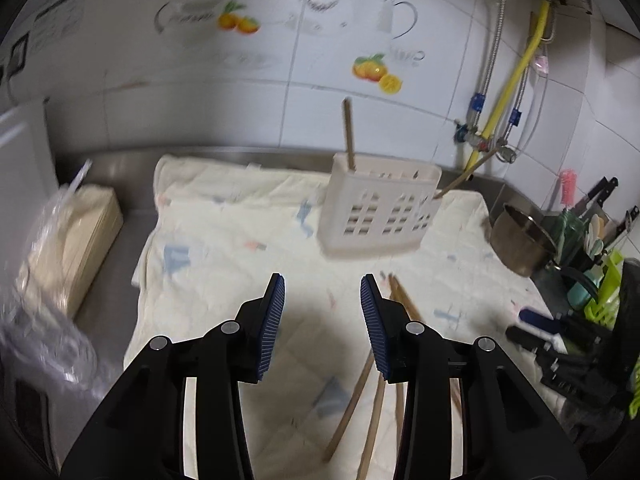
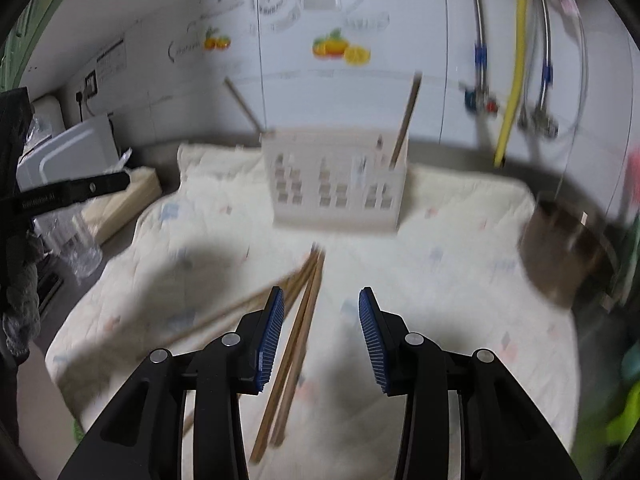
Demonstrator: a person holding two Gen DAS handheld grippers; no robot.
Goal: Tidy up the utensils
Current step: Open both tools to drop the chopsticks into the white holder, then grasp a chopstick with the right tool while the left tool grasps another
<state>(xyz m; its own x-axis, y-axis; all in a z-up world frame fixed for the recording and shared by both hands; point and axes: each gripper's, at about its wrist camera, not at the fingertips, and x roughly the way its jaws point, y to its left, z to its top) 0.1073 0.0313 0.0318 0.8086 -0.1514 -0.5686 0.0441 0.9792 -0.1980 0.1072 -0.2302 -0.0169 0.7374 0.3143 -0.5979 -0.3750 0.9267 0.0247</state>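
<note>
Left gripper (image 1: 322, 322): fingers spread, holding nothing, above the quilted cloth (image 1: 224, 240). Right gripper (image 2: 321, 334): also spread and empty. Loose chopsticks (image 2: 296, 336) lie just at its 10 o'clock, probably next to be picked up. The slotted utensil holder (image 2: 336, 184), at 12 o'clock, has two chopsticks upright inside.

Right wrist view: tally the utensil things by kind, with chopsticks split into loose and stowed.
Loose chopsticks: 4
Chopsticks in holder: 2
Holder: 1
Total: 7
</note>
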